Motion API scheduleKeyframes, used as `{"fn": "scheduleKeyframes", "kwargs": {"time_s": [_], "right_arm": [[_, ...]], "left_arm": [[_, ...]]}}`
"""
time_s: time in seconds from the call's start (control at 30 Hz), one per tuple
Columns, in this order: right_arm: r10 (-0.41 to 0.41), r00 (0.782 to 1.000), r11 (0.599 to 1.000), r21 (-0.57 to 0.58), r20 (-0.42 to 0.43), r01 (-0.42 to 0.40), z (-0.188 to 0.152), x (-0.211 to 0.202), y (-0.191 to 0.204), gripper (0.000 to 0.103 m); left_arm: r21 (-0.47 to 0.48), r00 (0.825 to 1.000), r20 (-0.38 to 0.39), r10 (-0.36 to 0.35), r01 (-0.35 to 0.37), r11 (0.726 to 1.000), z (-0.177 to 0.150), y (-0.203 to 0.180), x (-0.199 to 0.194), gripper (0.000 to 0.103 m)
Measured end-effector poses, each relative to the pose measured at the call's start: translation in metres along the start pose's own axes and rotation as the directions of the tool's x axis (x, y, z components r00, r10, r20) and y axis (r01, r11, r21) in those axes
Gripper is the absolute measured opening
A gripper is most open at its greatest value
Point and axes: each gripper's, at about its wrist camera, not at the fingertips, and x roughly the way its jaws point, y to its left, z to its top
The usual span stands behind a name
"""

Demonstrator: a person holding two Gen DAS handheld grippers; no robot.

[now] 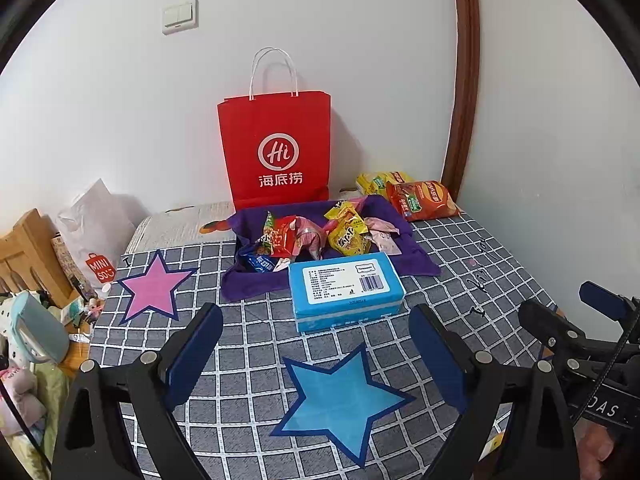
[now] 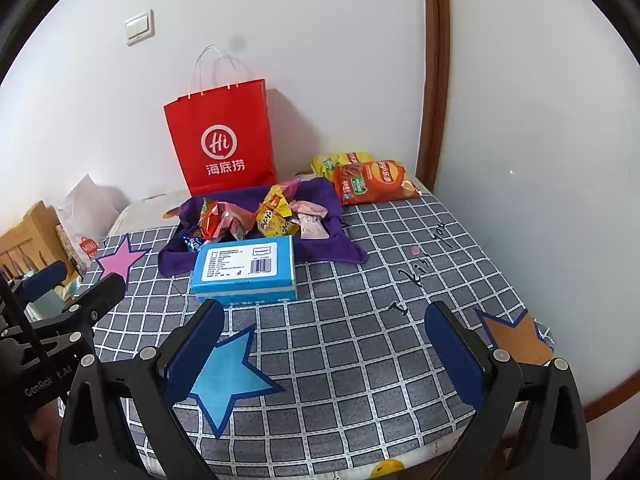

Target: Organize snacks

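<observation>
Several small snack packets [image 1: 312,236] [image 2: 256,216] lie in a heap on a purple cloth [image 1: 416,256] [image 2: 344,248] at the back of the checked table. A red paper bag [image 1: 276,148] [image 2: 222,140] stands upright behind the cloth against the wall. An orange chip bag [image 1: 424,200] [image 2: 372,182] and yellow packets [image 1: 376,182] [image 2: 340,160] lie to the right of the cloth. A blue box [image 1: 346,290] [image 2: 246,270] sits in front of the cloth. My left gripper [image 1: 316,354] and my right gripper [image 2: 324,354] are both open and empty, hovering over the near table.
Star stickers mark the checked tablecloth [image 1: 460,280]: pink [image 1: 154,286] [image 2: 120,258], blue [image 1: 340,398] [image 2: 228,376], orange [image 2: 516,336]. A wooden chair [image 1: 28,248] and a white bag [image 1: 96,232] stand to the left. A wall with brown trim [image 2: 434,80] bounds the right.
</observation>
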Motion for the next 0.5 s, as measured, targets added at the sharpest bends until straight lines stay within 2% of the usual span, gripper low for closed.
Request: {"fn": "scheduleKeyframes", "kwargs": {"time_s": [0.5], "right_arm": [[-0.002,1.000,1.000,-0.005,0.005,0.002,-0.0009,-0.0018,0.0015,0.099]], "left_arm": [[-0.016,1.000,-0.009,-0.006,0.006,1.000,-0.0011,0.0020,0.0018,0.094]]}}
